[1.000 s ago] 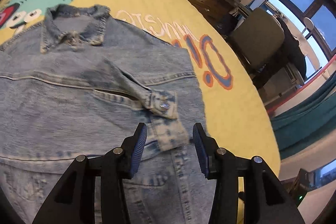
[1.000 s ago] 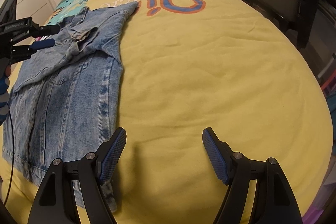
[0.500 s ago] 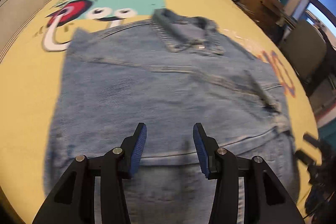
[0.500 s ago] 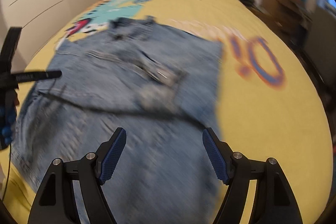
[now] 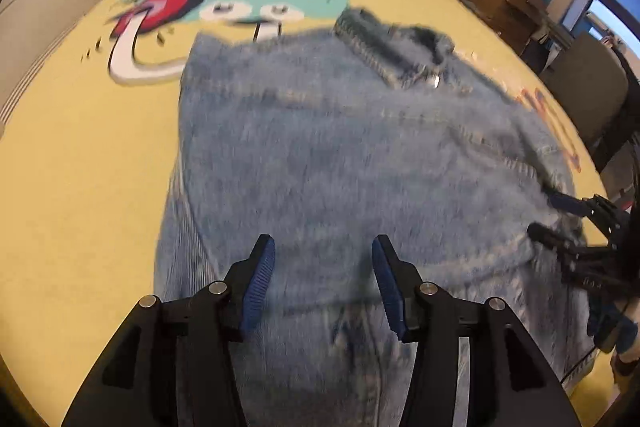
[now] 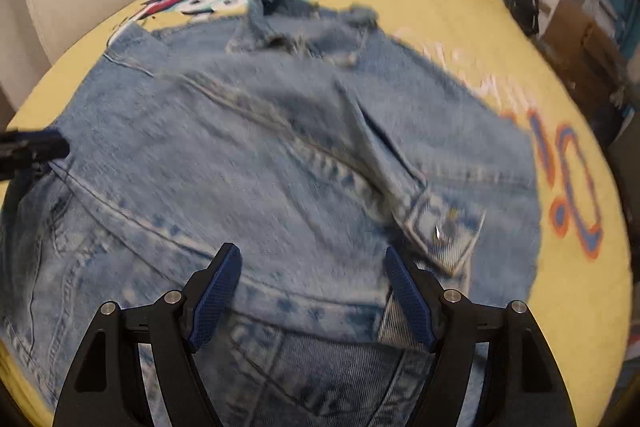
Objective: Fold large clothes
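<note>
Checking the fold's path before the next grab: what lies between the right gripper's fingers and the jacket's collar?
Only denim: in the right wrist view, the jacket runs unbroken from the right gripper to the collar, with the folded sleeve's cuff to the right.

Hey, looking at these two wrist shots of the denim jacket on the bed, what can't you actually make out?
- Denim jacket hem: cut off by the bottom edge and the left hand-held gripper in the left wrist view.
- Jacket stitching and collar: motion-blurred, left wrist view.
- Left sleeve: not visible in either view; only the cuff of the folded sleeve shows.
- Bedspread lettering: blurred and partly under the jacket, right wrist view.
</note>
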Demonstrator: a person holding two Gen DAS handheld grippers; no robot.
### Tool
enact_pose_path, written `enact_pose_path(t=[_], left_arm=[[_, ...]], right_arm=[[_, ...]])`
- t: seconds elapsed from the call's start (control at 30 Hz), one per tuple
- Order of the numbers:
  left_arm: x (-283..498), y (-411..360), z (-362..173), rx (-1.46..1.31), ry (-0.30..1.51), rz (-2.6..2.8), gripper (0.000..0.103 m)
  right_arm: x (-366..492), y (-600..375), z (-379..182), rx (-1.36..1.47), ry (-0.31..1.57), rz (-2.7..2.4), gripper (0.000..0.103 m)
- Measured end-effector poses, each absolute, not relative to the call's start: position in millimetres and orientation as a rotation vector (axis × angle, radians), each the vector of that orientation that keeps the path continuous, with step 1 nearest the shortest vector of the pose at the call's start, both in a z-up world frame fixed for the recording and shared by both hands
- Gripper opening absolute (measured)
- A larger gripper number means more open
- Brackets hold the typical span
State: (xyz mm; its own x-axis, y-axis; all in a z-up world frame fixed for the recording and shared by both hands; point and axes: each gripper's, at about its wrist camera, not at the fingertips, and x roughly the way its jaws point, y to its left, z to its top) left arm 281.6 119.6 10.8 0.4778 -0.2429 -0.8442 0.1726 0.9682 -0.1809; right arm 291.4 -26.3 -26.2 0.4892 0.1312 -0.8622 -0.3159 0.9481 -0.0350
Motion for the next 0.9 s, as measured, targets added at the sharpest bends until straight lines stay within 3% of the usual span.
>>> enact_pose_path(t=[0.27,0.47,0.63,0.9], left_arm=[[333.5,101.3,16.7,-0.041,0.975,-0.232,0.045],[356.9,103.4,-8.8,-0.018,0.996,-0.201,0.045],[348.5,118.1,-22.2,-0.032,0.997,-0.188,0.060],[314.9,122.7,-6.6,-0.058,0.992,-0.154,0.061]], right_arm=[[347.9,40.8,-10.4,-0.222,0.938,0.362,0.077],[379.0,72.2,-34.9,-0.290,0.977,0.397,0.076],[379.8,31.3,-56.1,-0.252,1.039,0.327,0.083],[327.4,-13.0,-35.1,-0.157,1.047,0.259,0.084]])
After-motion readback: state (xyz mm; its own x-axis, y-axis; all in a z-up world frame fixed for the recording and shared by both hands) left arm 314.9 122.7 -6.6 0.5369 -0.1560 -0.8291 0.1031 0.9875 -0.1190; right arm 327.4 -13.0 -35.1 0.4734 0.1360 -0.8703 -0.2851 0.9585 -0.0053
